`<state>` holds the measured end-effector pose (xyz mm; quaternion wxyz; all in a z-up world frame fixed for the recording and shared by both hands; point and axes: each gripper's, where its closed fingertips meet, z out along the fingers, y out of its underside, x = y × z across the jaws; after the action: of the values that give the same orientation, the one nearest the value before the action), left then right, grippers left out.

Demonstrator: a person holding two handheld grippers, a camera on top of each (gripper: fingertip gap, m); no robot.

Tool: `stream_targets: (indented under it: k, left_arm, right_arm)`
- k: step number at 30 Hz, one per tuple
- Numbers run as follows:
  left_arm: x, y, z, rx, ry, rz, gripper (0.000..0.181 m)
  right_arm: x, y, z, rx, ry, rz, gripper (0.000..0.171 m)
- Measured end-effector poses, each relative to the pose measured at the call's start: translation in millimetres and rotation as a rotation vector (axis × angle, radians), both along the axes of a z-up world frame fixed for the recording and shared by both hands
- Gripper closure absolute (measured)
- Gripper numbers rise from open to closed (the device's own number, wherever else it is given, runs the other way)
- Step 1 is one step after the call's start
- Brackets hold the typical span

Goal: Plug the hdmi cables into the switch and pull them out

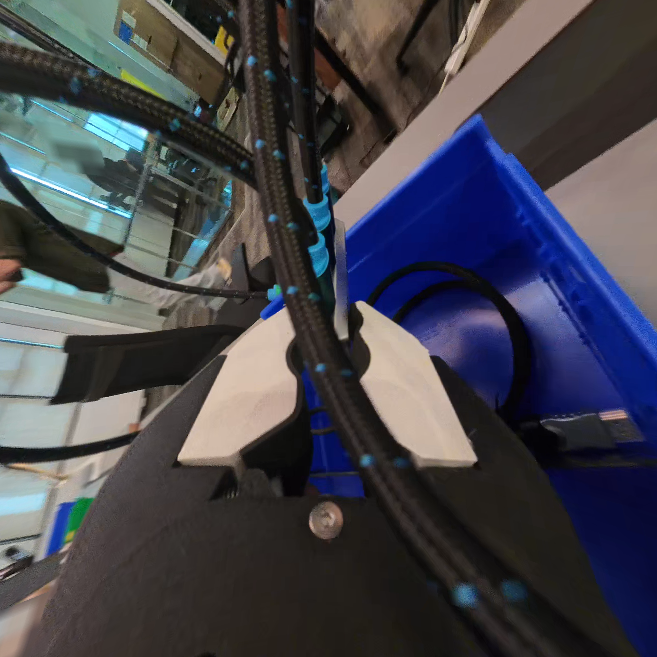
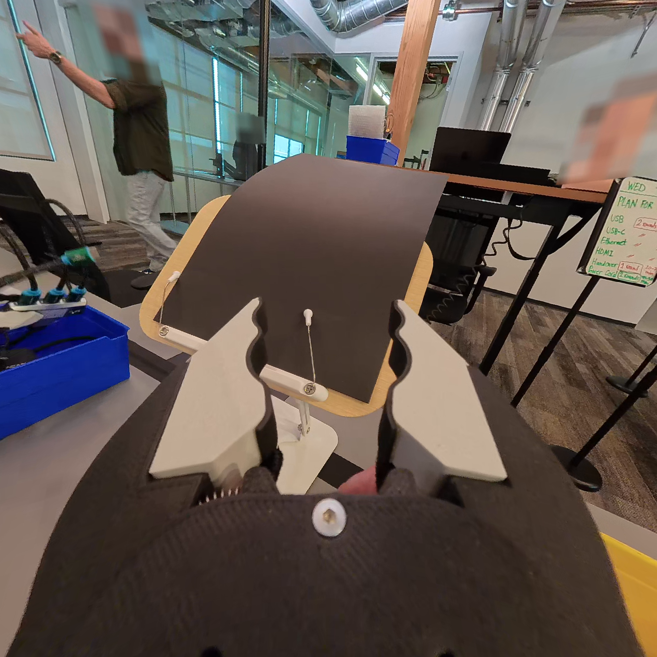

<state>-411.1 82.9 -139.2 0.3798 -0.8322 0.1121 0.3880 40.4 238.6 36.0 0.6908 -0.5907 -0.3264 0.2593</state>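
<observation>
My left gripper (image 1: 327,313) is shut on the edge of the thin grey switch (image 1: 341,270), held over the blue bin (image 1: 462,213). Teal HDMI plugs (image 1: 318,249) sit in the switch, and their black braided cables (image 1: 270,177) run up and past the fingers. One cable passes between the jaws. The right wrist view shows the switch (image 2: 49,304) at far left with three teal plugs (image 2: 53,295) in it and a green-tipped plug (image 2: 76,256) hanging free above. My right gripper (image 2: 327,305) is open and empty, well right of the switch.
A loose grey connector (image 1: 597,430) and a thin black cable (image 1: 497,320) lie in the bin (image 2: 71,366). A tilted wooden stand with a black sheet (image 2: 320,249) stands ahead of the right gripper on the grey table (image 2: 71,480). A person (image 2: 142,135) stands at back left. A whiteboard (image 2: 625,231) stands at right. My right fingertips sit around 50 cm from my left ones.
</observation>
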Motion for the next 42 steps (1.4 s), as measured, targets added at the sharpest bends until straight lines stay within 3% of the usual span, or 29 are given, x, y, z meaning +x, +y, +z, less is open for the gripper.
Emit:
stream_targets:
  k: [6,12,23,42]
  left_arm:
    - [-6,-12,20,0.132,-0.245,-0.052,0.160]
    - [-18,-24,46,0.287,-0.365,-0.065,0.160]
    - [-12,-36,115,0.338,-0.150,-0.113,0.159]
    - [25,-43,254,0.489,-0.058,-0.199,0.160]
  right_arm:
    - [-4,-1,-3,-0.019,0.002,0.028,0.106]
    - [-5,-3,-2,-0.022,0.010,0.046,0.107]
    - [-13,-10,-3,-0.014,-0.004,0.093,0.108]
    - [-2,-9,5,-0.011,0.026,0.085,0.108]
